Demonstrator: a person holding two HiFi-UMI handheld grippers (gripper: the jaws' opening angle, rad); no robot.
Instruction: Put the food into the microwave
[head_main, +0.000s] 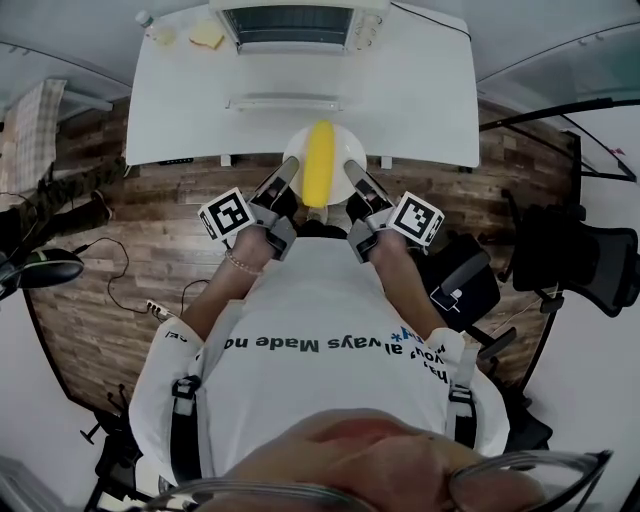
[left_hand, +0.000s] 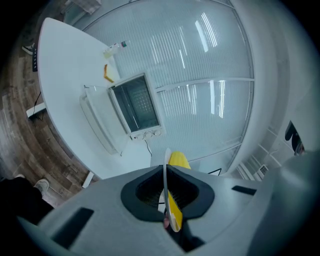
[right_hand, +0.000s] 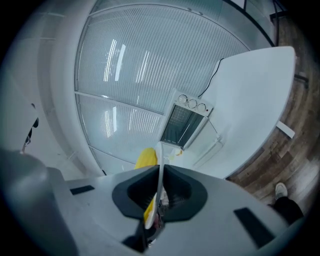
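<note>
Left gripper (head_main: 287, 172): jaws pinched on the left rim of the white round plate (head_main: 296, 150). In the left gripper view the rim (left_hand: 173, 220) runs edge-on between the two dark pads.

Right gripper (head_main: 352, 172): jaws likewise closed on the opposite, right rim; the same thin white edge (right_hand: 159, 155) shows between its pads.

Load: one long yellow piece of food (head_main: 319, 163), rounded like a cob, lying along the middle of the plate with one end pointing at the white microwave (head_main: 290, 25).

Position: from above, the plate overlaps the middle of the near edge of the white table (head_main: 420, 100). I cannot tell whether it rests there or hangs clear. The microwave stands at the middle of the far edge, well apart from the plate. Its dark cavity is open, and its door (head_main: 283, 102) seems to lie let down flat in front.

Handling, my judgement:
- The plate is stiff, smooth and breakable, and a glazed rim may slip in the pads. Two grips on opposite rims suit it, with equal pressure on both.
- The plate is probably light, so the risk is tilt rather than weight.
- The food is loose and round-sided, so it will roll if one side dips. I should keep the plate level.
- I should take hold of the plate only, never the food.
- The plate must pass over the lowered door before it reaches the cavity.
</note>
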